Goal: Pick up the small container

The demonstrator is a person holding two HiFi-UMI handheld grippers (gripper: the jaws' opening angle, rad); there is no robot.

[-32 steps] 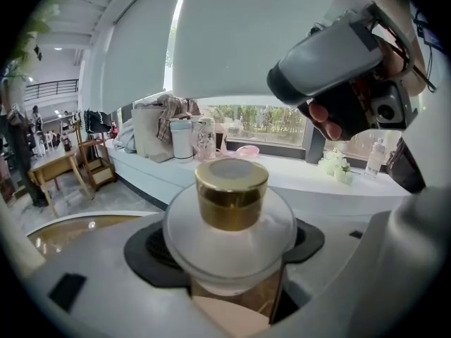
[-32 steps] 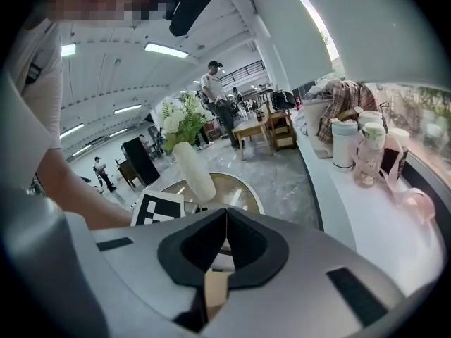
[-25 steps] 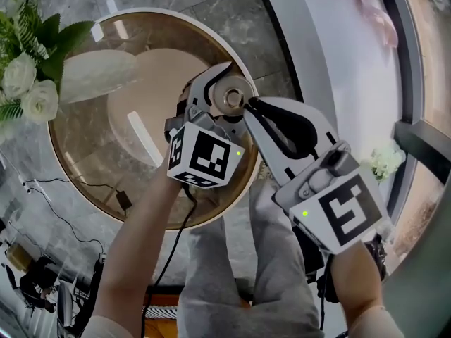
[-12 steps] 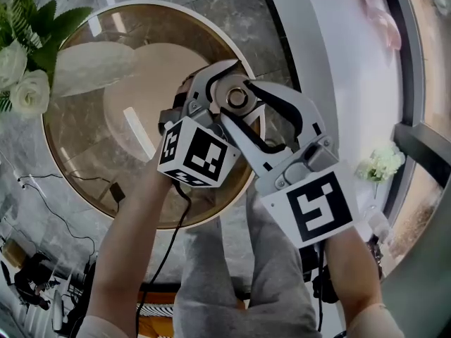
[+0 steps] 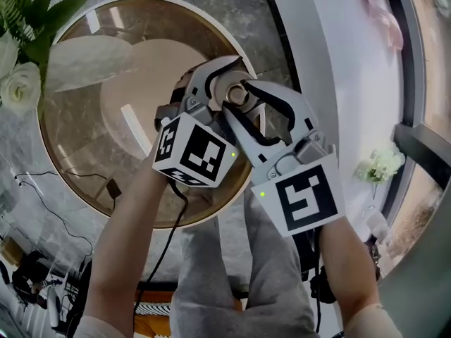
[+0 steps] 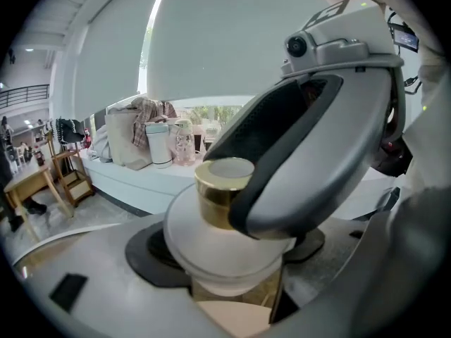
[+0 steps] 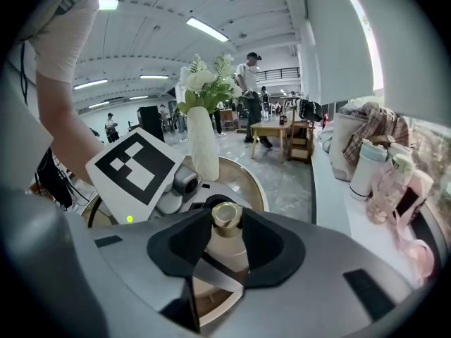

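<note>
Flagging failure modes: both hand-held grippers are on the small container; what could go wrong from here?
1. The right hand-held gripper, whose jaws have just been closing on the gold cap, could twist or pull the small container out of the left hand-held gripper.
2. A slip could drop it onto the glass table.

- No letters, numerals, brand names or labels can be read in any view.
- Marker cube (image 5: 194, 151) of the left hand-held gripper (image 5: 225, 89): square black-and-white block patterns on its faces, coded marks without readable characters; one face also appears in the right gripper view.
- Marker cube (image 5: 304, 200) of the right hand-held gripper (image 5: 238, 98): a similar black-and-white block pattern, likewise without characters.
- Bottles (image 7: 386, 178) on the far ledge: any print is too small to read.
</note>
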